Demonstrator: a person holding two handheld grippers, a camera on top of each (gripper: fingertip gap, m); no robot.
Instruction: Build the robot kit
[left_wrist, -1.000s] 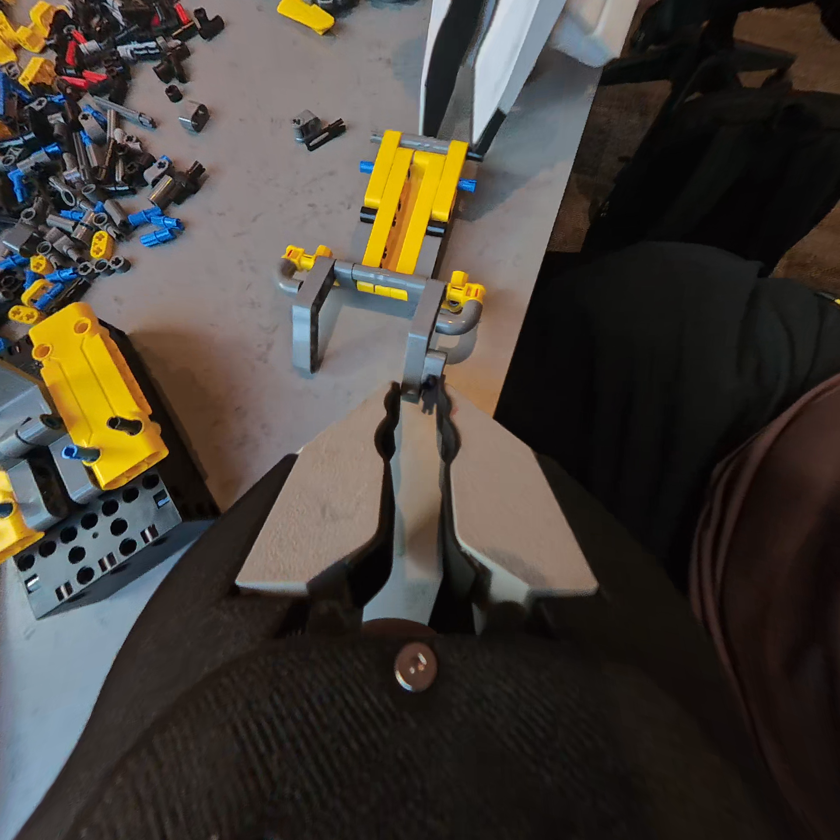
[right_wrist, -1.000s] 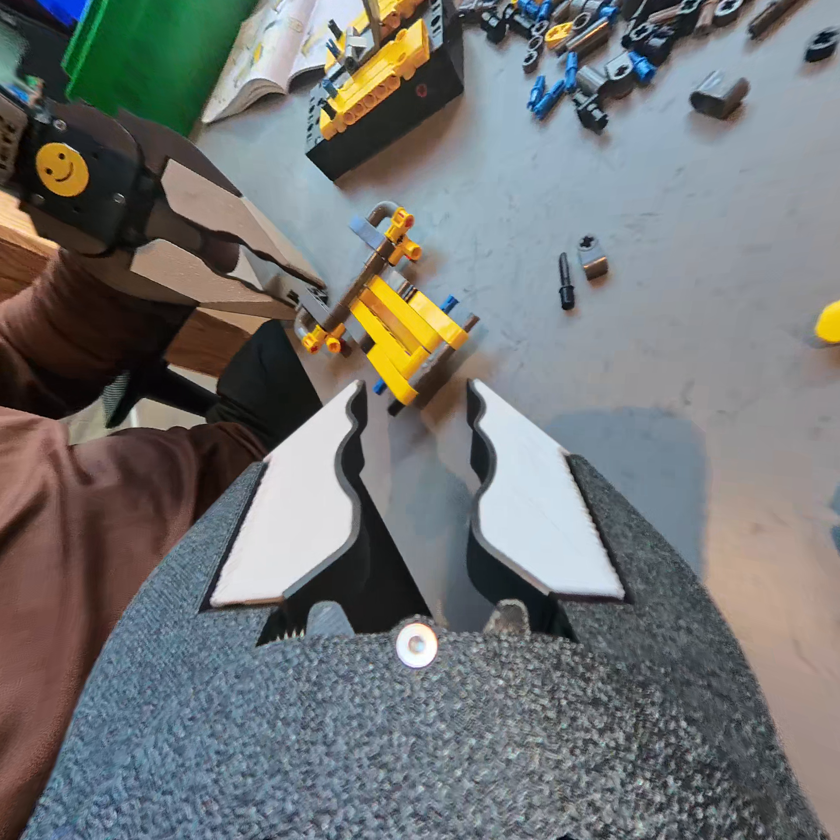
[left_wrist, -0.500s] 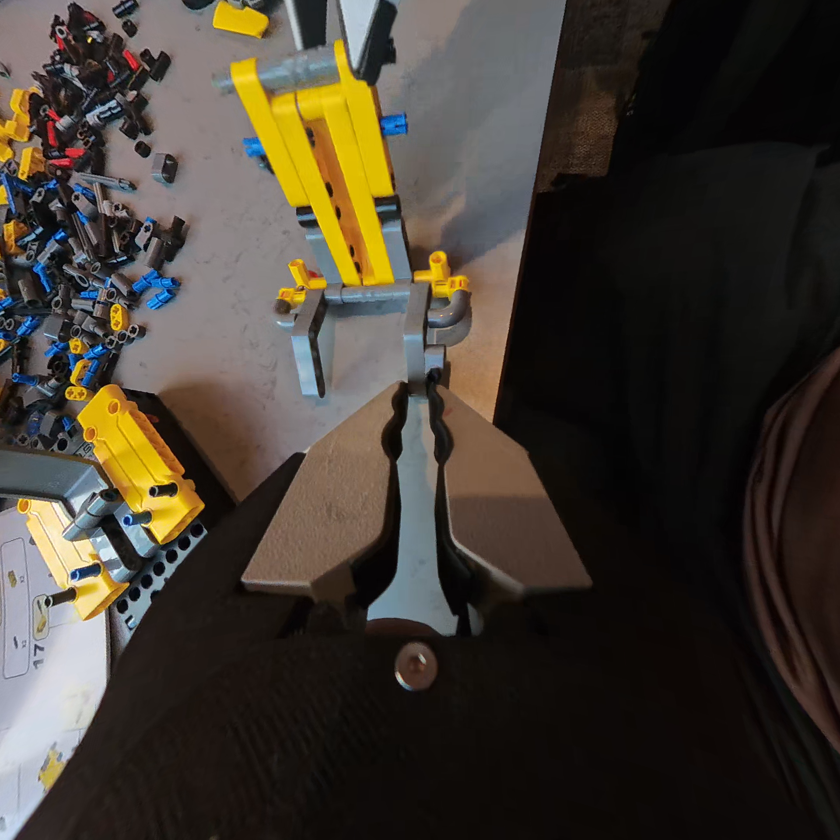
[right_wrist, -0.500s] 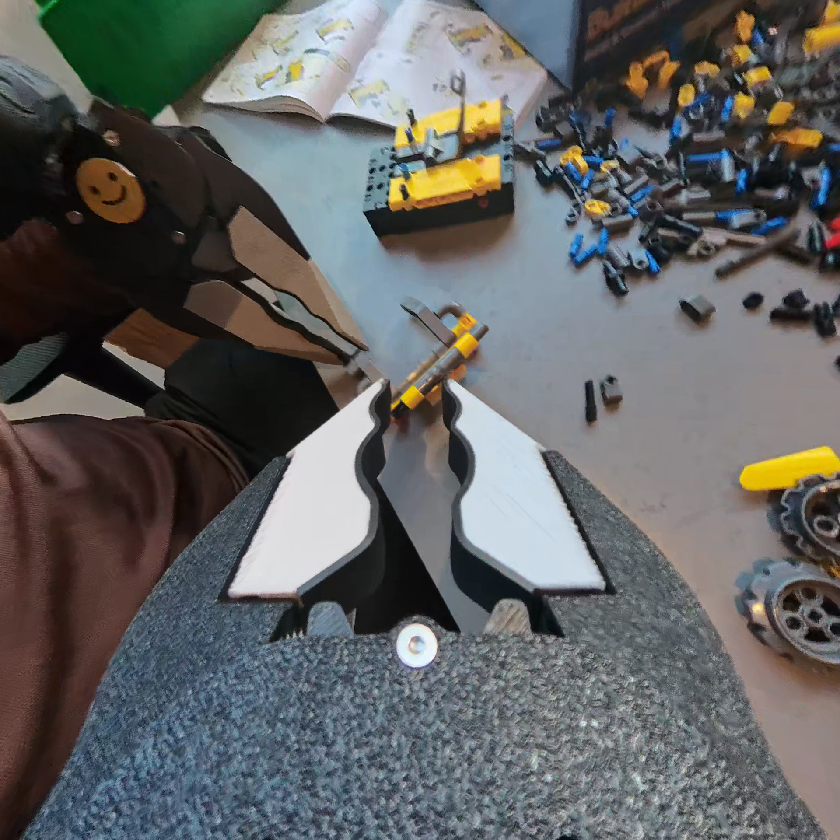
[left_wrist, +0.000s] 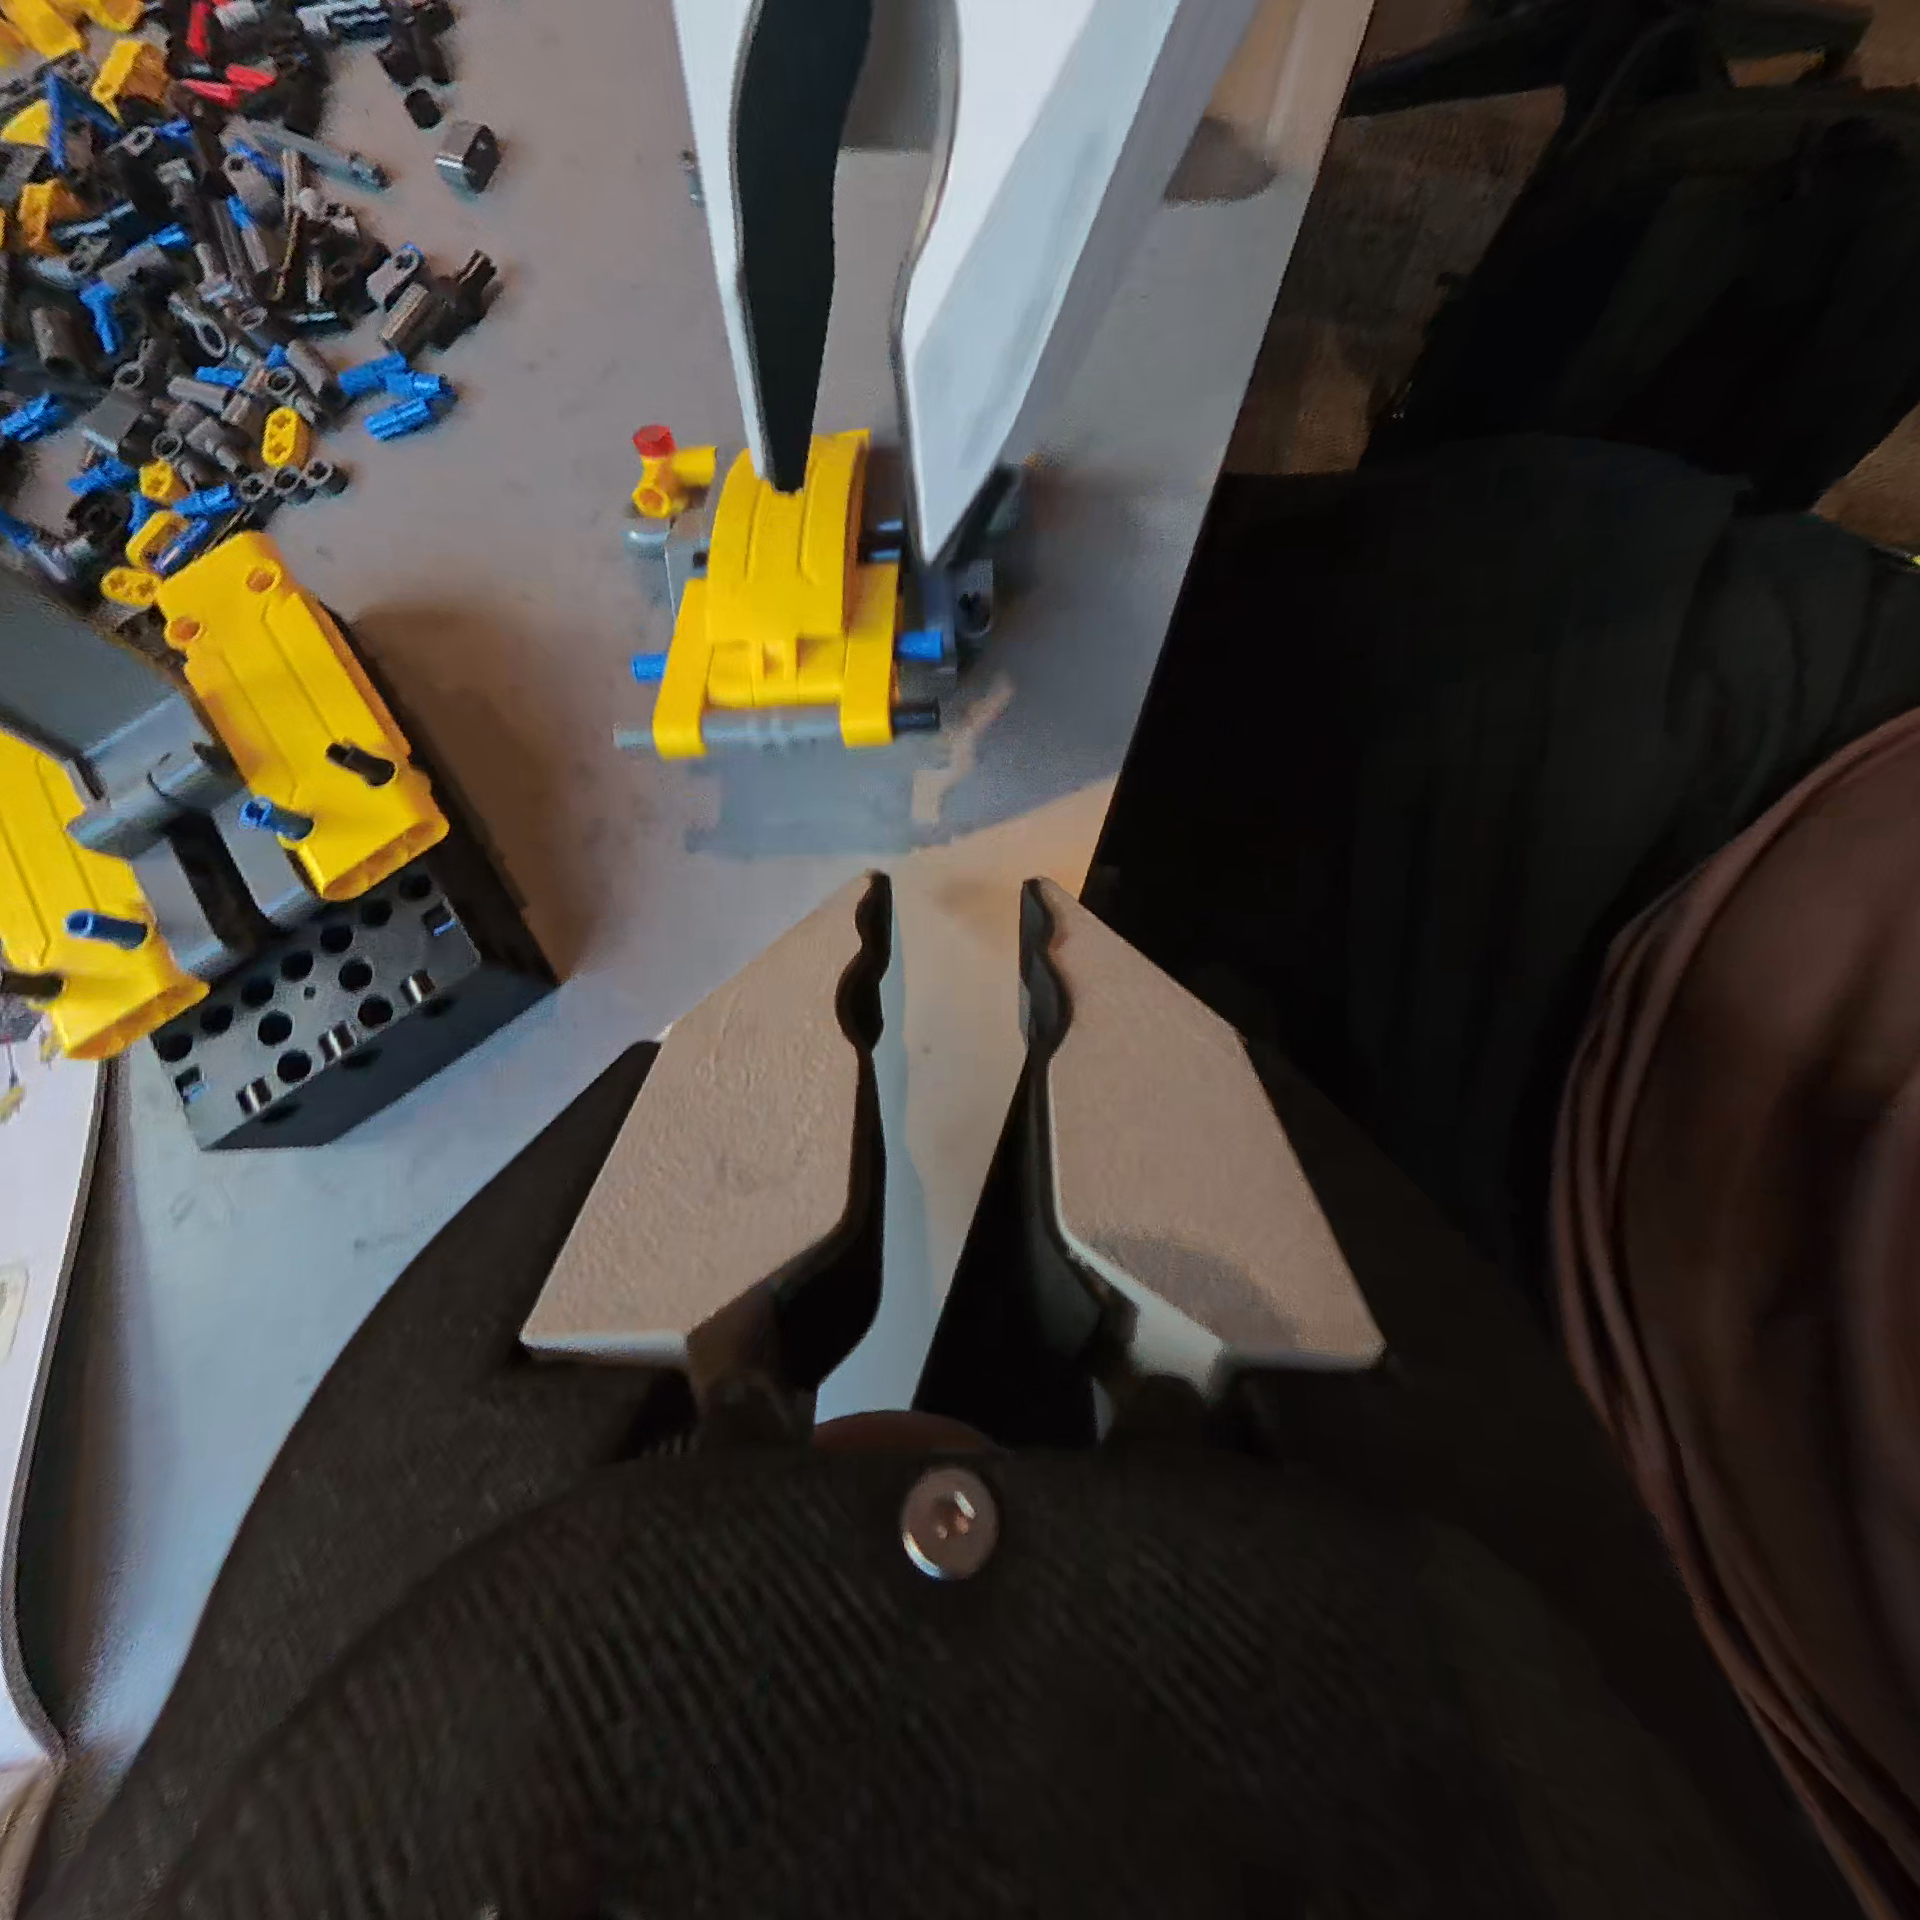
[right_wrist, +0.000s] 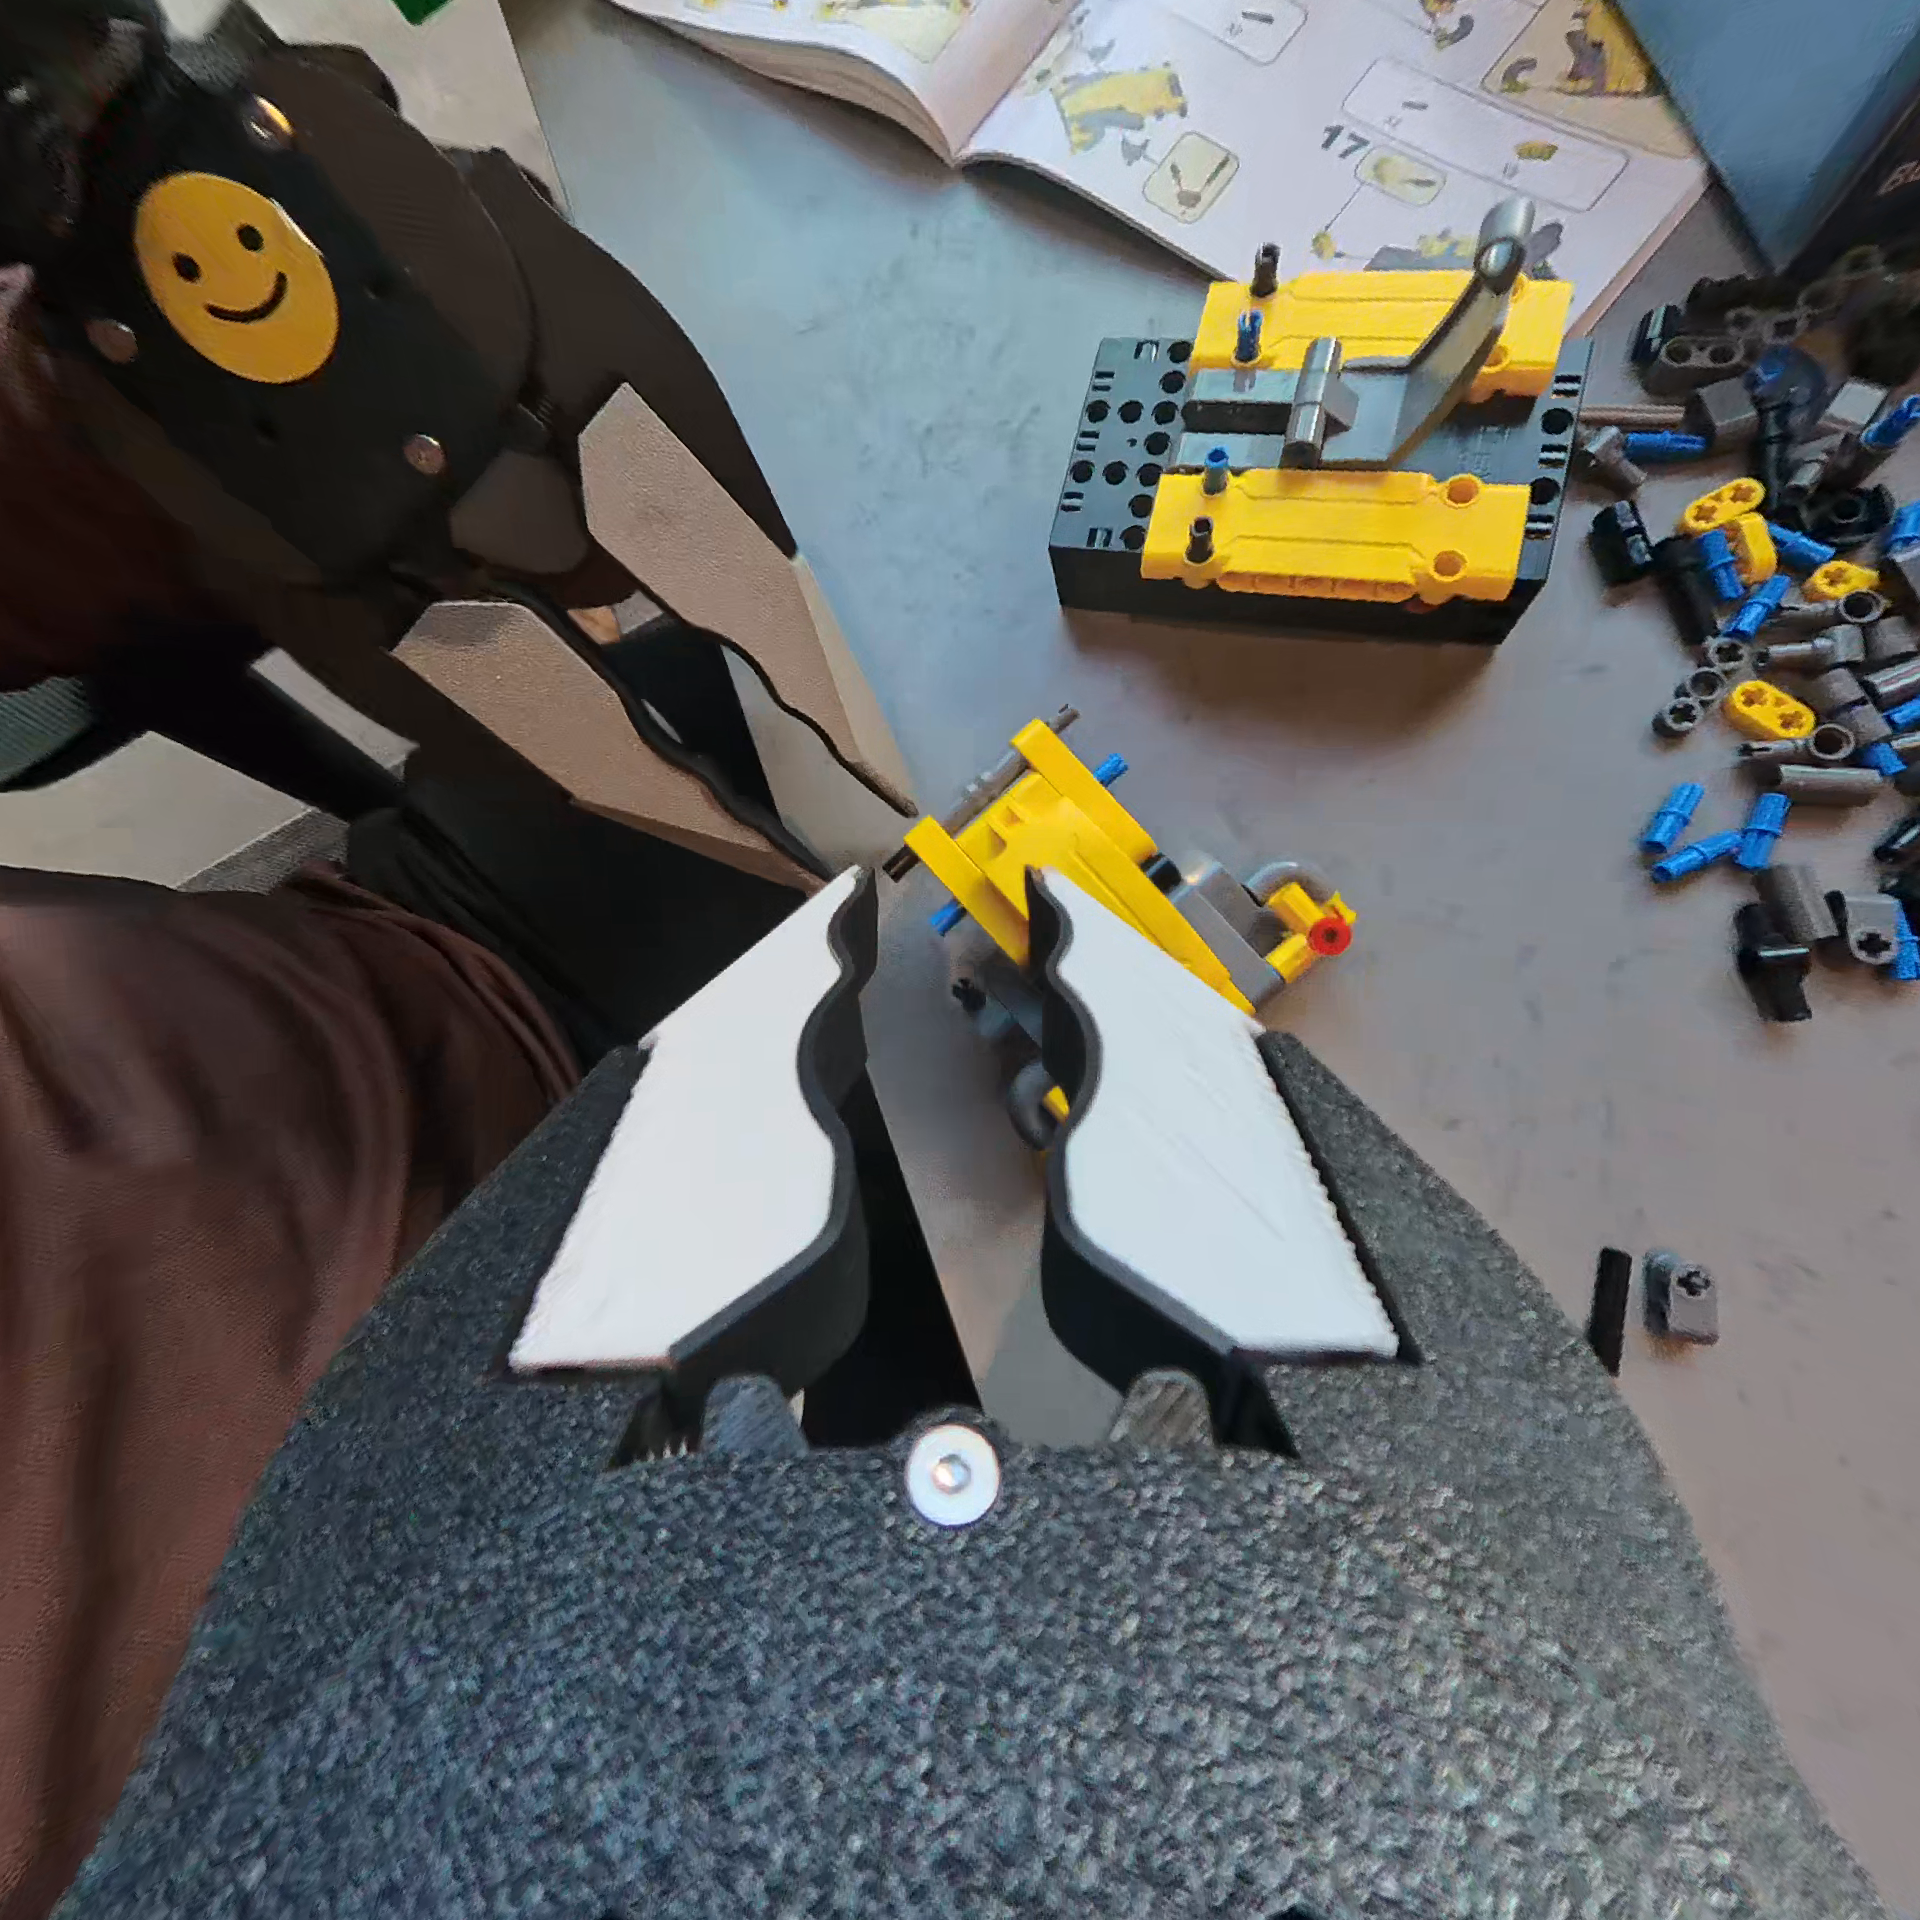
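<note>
A small yellow and grey brick assembly (left_wrist: 779, 644) lies on the grey table (left_wrist: 540, 582) near its edge, yellow end towards my left gripper. My left gripper (left_wrist: 956, 899) is open and empty, its tips a short way from that end. My right gripper (right_wrist: 951, 883) is open; its white fingers (left_wrist: 987, 312) come down over the far end of the assembly (right_wrist: 1091, 862), which lies partly between them and partly under the right finger. No firm clamp shows. The left gripper (right_wrist: 868, 836) also shows in the right wrist view, just left of the assembly.
A black base with yellow panels (left_wrist: 301, 997) stands left of the assembly, also seen in the right wrist view (right_wrist: 1299, 582). A pile of loose parts (left_wrist: 208, 312) lies beyond. An open booklet (right_wrist: 1195, 125) is at the back. A black pin and grey connector (right_wrist: 1678, 1294) lie apart. The table edge (left_wrist: 1132, 810) is close.
My left gripper has let go of the assembly's grey frame and opened. The assembly has been turned round and laid down, yellow end now towards the left gripper. The right gripper's fingers have widened.
</note>
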